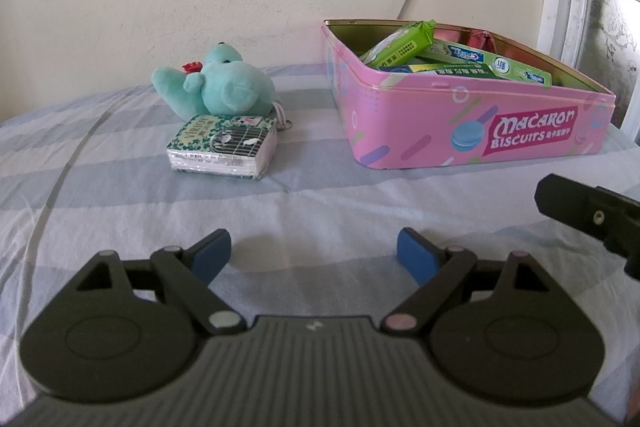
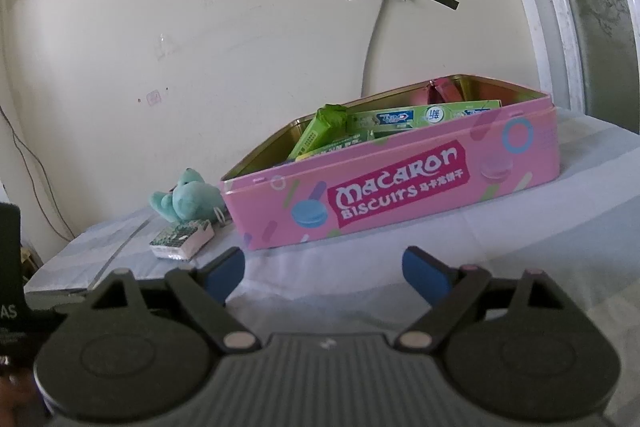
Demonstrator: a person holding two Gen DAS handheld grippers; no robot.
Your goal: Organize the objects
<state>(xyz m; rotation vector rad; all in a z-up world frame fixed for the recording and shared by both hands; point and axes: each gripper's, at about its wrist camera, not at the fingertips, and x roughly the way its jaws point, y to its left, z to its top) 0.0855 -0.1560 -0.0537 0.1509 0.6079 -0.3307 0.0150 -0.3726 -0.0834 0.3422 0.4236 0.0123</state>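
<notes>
Ahead, tissue pack (image 1: 223,143) beyond open left jaws; plush (image 1: 218,85) behind.

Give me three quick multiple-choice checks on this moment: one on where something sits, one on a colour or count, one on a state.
1. Where is the tissue pack relative to the plush toy?
A. inside the tin
B. on the bedsheet just in front of the toy
C. between the left gripper's fingers

2. What colour is the outside of the biscuit tin?
A. pink
B. blue
C. white

3. What is the state of the left gripper?
A. shut on the toy
B. shut on nothing
C. open, holding nothing

Answers: 1 B, the pack lies on the striped bedsheet against the toy's front. 2 A, the walls are pink with a Macaron Biscuits label. 3 C, its blue pads stand wide apart over bare sheet.
</notes>
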